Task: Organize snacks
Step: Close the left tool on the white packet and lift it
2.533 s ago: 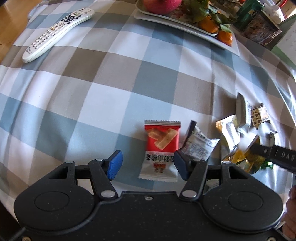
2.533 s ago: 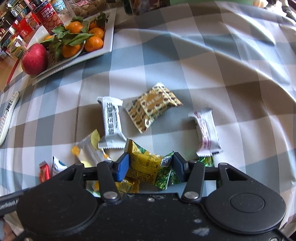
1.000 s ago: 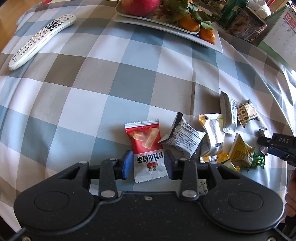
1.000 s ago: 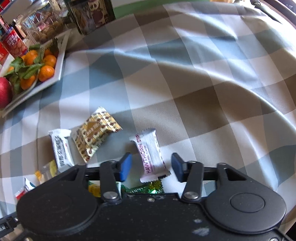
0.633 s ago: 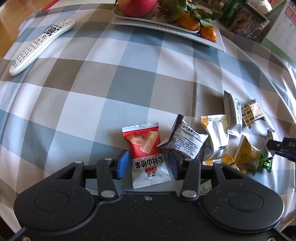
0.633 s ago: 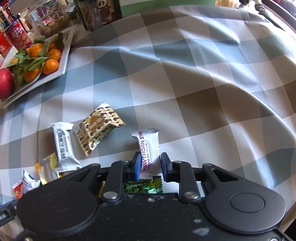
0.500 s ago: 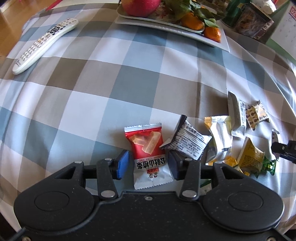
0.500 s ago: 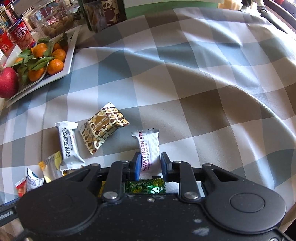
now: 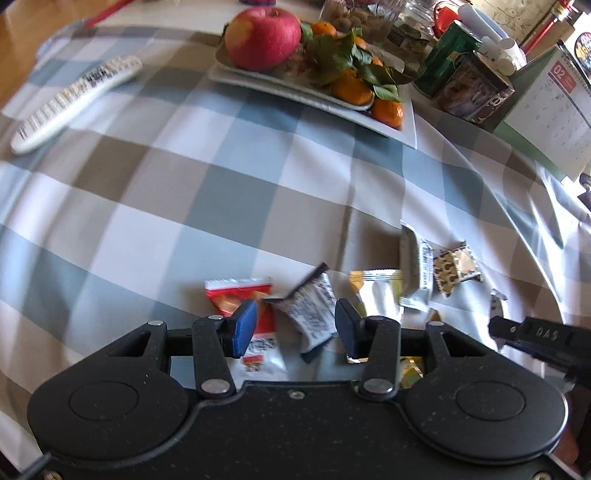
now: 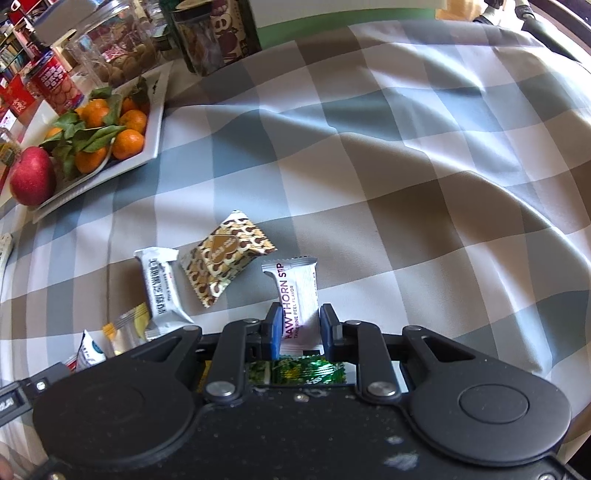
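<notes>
Snack packets lie scattered on the checked tablecloth (image 10: 406, 184). My right gripper (image 10: 300, 328) is shut on the lower end of a white hawthorn strip packet (image 10: 295, 284), whose top end sticks out ahead of the pads. A green packet (image 10: 306, 369) lies under that gripper. My left gripper (image 9: 295, 326) is open over a black-and-white packet (image 9: 314, 314) that lies between its fingers. A red packet (image 9: 236, 295) lies partly under its left finger. The right gripper's body (image 9: 532, 332) shows at the right edge of the left wrist view.
A brown-patterned packet (image 10: 225, 254), a white bar packet (image 10: 160, 284) and a yellow-silver packet (image 9: 376, 291) lie close by. At the back stand a white fruit tray (image 10: 155, 122) with an apple (image 9: 262, 33) and oranges, a remote (image 9: 74, 99), jars and a calendar (image 9: 546, 122).
My right gripper closed on the white hawthorn packet. My left gripper opened a little wider and shifted from the red packet to the black-and-white one.
</notes>
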Demonstrator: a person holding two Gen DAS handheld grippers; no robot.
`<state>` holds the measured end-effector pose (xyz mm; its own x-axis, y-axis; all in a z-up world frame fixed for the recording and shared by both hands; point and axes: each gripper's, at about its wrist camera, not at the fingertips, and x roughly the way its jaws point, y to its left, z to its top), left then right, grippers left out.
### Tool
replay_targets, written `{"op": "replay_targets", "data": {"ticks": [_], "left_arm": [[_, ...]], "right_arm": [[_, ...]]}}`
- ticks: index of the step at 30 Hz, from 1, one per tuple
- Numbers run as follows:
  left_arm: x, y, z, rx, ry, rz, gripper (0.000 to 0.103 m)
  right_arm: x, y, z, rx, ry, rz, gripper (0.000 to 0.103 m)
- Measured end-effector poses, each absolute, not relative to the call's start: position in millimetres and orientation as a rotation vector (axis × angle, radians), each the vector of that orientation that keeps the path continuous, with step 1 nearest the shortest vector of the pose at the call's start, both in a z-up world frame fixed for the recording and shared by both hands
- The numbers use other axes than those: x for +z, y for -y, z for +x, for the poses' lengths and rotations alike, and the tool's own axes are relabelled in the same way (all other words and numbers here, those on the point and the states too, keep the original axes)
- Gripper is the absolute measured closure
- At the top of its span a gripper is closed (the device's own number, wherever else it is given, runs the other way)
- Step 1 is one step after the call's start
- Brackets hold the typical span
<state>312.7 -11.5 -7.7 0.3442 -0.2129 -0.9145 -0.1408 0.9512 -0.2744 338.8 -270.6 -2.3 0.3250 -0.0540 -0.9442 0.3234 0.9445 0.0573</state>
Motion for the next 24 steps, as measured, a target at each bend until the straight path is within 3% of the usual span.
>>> {"op": "replay_targets", "data": {"ticks": [24], "left_arm": [[-29.9, 36.0, 326.0, -0.022, -1.287, -0.381, 0.05]], "right_arm": [[2.3, 250.8, 335.4, -0.174, -1.216, 0.191, 0.08]]}}
